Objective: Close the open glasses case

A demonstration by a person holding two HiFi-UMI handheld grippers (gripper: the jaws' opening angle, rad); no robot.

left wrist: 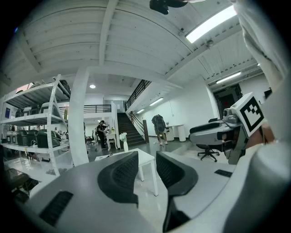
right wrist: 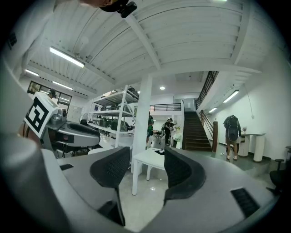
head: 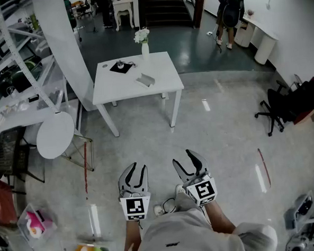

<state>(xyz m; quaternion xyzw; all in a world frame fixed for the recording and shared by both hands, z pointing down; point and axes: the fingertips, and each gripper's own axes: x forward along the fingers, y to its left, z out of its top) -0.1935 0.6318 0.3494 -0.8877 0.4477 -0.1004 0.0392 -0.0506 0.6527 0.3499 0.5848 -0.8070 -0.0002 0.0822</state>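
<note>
White metal shelves (head: 9, 57) stand at the far left, with a round white table (head: 55, 135) on the floor in front of them. The left hand-held gripper (head: 136, 169) is held low before the person's body. Its jaws stand a narrow gap apart with nothing between them. Well ahead of both grippers stands the white table (head: 164, 69). On it are a dark mat (head: 120, 66) toward the back left, the grey glasses case (head: 145, 80) near the middle, and a vase of white flowers (head: 143, 43) at the back edge. The case is too small to tell how its lid sits. The right hand-held gripper (head: 184, 159), just beside the left one, also has its jaws somewhat apart and empty. A black office chair (head: 275, 110) stands at the far right.
</note>
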